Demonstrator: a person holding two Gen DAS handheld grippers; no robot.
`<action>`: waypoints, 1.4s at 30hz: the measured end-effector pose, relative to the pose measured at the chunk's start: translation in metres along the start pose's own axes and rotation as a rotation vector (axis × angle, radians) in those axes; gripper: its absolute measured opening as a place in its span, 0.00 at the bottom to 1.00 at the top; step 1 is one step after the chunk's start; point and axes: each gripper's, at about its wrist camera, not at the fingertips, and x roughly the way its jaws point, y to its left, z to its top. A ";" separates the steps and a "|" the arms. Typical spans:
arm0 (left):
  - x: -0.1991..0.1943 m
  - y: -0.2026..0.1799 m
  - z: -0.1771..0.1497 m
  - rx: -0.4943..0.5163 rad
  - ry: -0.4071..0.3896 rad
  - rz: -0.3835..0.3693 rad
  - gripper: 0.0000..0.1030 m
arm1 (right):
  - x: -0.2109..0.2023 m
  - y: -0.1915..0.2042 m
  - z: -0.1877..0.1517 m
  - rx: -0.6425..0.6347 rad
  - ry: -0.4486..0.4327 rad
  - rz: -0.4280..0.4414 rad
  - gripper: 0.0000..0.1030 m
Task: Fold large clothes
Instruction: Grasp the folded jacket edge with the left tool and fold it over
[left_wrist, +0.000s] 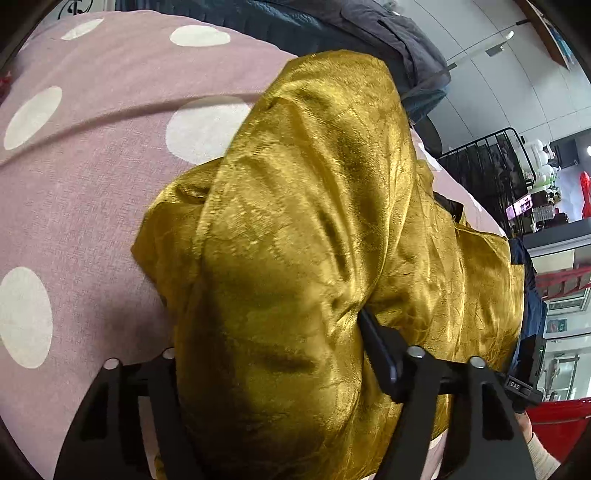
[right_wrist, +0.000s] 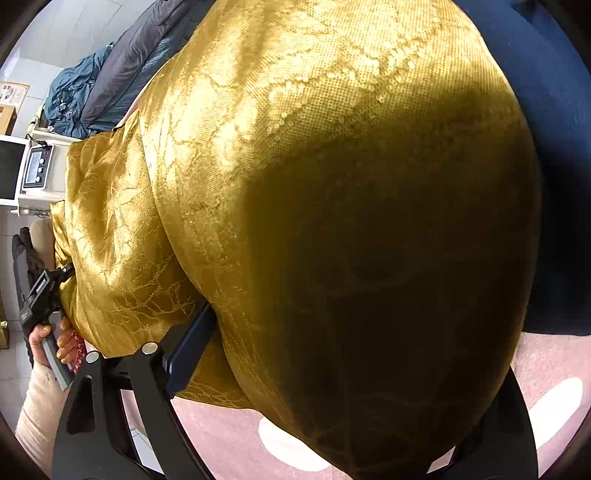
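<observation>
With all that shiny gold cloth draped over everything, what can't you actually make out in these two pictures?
- Left gripper: in the left wrist view, the gold garment covers the fingertips, so the grip itself is hidden.
- Right gripper: in the right wrist view, the same cloth buries the tips.
- The garment's type and full shape: bunched, cut off by both frames.
- The pink dotted sheet: mostly covered in the right view.
- Background shelves: too small to read.

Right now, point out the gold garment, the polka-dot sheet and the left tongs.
gold garment (left_wrist: 295, 221): left wrist view, draped middle fold.
polka-dot sheet (left_wrist: 92, 192): left wrist view, bare pink area.
left tongs (left_wrist: 273, 369): left wrist view, cloth-covered gap between fingers.
</observation>
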 end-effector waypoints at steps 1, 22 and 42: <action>-0.001 0.000 0.001 -0.005 -0.002 -0.004 0.53 | 0.000 0.004 0.000 -0.003 -0.003 -0.009 0.83; -0.088 -0.019 -0.088 0.038 -0.058 -0.077 0.21 | -0.056 0.114 -0.057 -0.313 -0.087 -0.029 0.17; -0.159 -0.109 -0.101 0.175 -0.232 -0.131 0.18 | -0.147 0.228 -0.058 -0.815 -0.272 -0.210 0.12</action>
